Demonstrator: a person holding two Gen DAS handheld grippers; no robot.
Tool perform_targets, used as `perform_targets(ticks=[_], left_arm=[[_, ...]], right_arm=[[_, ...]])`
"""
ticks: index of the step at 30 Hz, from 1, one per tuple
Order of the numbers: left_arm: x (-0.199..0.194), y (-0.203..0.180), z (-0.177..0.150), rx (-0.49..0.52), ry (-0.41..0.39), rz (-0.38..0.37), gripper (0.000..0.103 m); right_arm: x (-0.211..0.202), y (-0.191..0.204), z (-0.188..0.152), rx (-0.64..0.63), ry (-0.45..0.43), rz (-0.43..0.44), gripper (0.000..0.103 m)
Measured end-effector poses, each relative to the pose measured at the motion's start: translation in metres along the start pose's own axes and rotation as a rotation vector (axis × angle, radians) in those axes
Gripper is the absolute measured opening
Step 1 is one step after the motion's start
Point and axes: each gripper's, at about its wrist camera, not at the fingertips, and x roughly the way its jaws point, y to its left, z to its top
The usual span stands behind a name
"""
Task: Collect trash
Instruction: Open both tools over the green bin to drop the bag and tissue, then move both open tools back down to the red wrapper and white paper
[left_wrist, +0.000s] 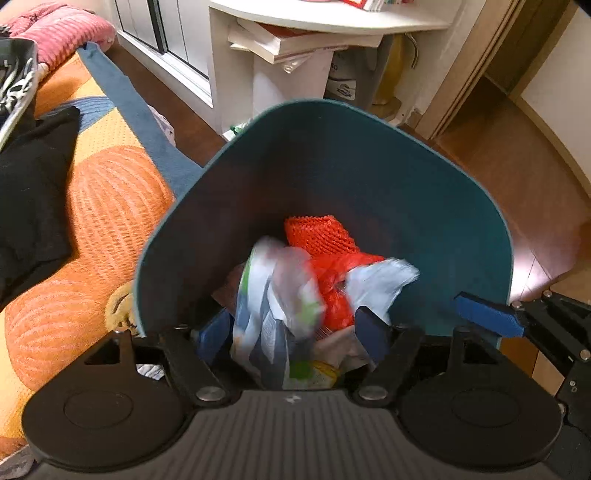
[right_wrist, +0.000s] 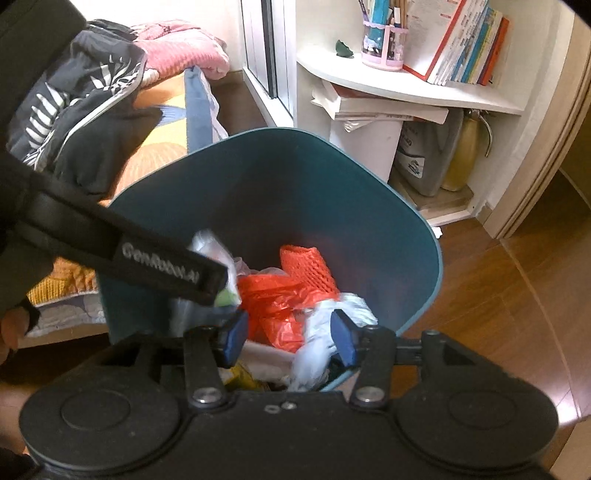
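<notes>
We hold both grippers over the mouth of the teal trash bin (left_wrist: 424, 206), which stands on the wooden floor (left_wrist: 517, 177) just beside the orange and yellow bedspread (left_wrist: 110, 206). Our left gripper (left_wrist: 291, 332) points steeply down into the bin with its blue pads spread wide; a blurred white and green wrapper (left_wrist: 273, 295) sits in the gap between them, and we cannot tell for sure whether either pad touches it, though the jaws look too wide to be pinching it. Our right gripper (right_wrist: 288, 338) hangs at the bin's near rim with its blue pads also well apart; a crumpled white plastic bag (right_wrist: 325, 332) lies between and under them, and the pads do not press on it. In the right wrist view the left gripper's black body crosses the left side of the bin. Deeper inside, against the far wall, we see a red foam net (left_wrist: 319, 234) and, nearer us, a red plastic bag (right_wrist: 273, 302) heaped with the white one. A yellow scrap shows at the near wall, mostly hidden. On the bedspread lies dark clothing (left_wrist: 33, 192) and a pink blanket (left_wrist: 62, 33) at its far end. Beyond the bin stands a white shelf (right_wrist: 369, 79) carrying books (right_wrist: 465, 44) and a pen cup (right_wrist: 384, 40).
</notes>
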Motion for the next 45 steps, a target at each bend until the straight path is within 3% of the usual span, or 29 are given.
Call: perform_targets(ticks=[17, 32, 35, 45], left_arm=[[-0.111, 0.025, -0.043, -0.019, -0.130, -0.036, 0.075], [-0.208, 0.090, -0.125, -0.068, -0.221, -0.029, 0.075], [-0.219, 0.109, -0.147, -0.081, -0.232, -0.021, 0.082], [-0.214, 0.183, -0.226, -0.149, -0.180, 0.017, 0.084]], right_arm=[[-0.088, 0.034, -0.003, -0.030, -0.079, 0.069, 0.050], [-0.142, 0.127, -0.012, -0.165, -0.118, 0.225, 0.050], [-0.145, 0.151, -0.017, -0.199, -0.114, 0.277, 0.050], [-0.121, 0.238, -0.049, -0.321, 0.017, 0.382, 0.050]])
